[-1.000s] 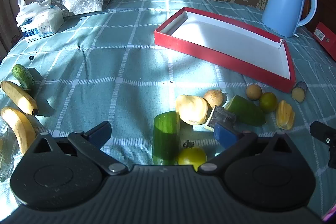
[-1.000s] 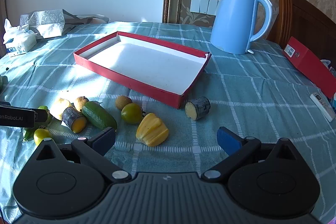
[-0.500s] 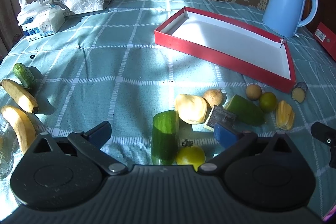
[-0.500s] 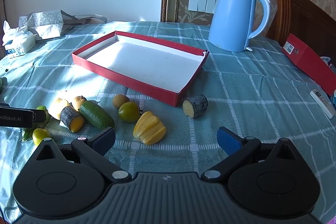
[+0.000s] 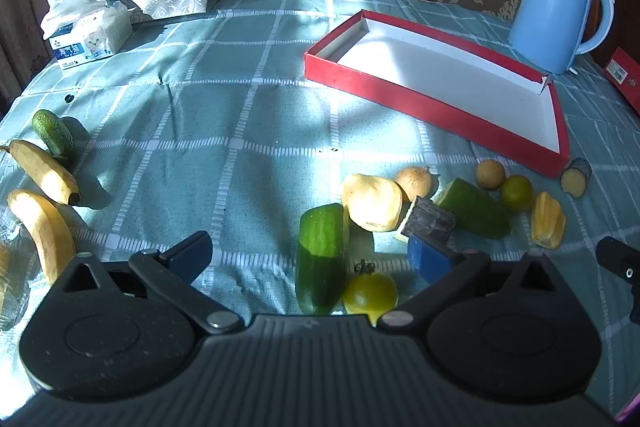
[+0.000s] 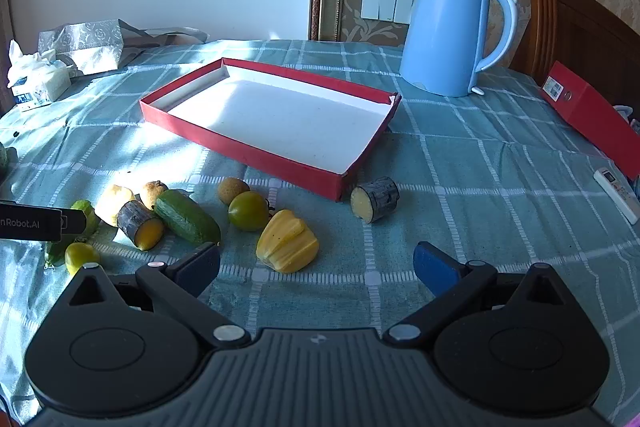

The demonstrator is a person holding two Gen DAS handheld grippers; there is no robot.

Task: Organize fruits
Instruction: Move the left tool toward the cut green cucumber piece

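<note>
A counter under a green checked cloth. At far left lie two bananas (image 5: pixel 44 171) and a small cucumber (image 5: pixel 52 133). Near the middle sits a loose cluster of fruit: a cut cucumber (image 5: pixel 322 255), a yellow tomato (image 5: pixel 370 293), and further right a yellow pepper (image 6: pixel 287 247). Beyond them an empty red tray (image 6: pixel 244 151) waits; a blue kettle (image 6: pixel 448 31) stands far right. Both the left gripper (image 5: pixel 310 255) and right gripper (image 6: pixel 316 265) hover with fingers spread, holding nothing. Sorting seems not yet begun; next, likely lowering onto one fruit to grasp it.
</note>
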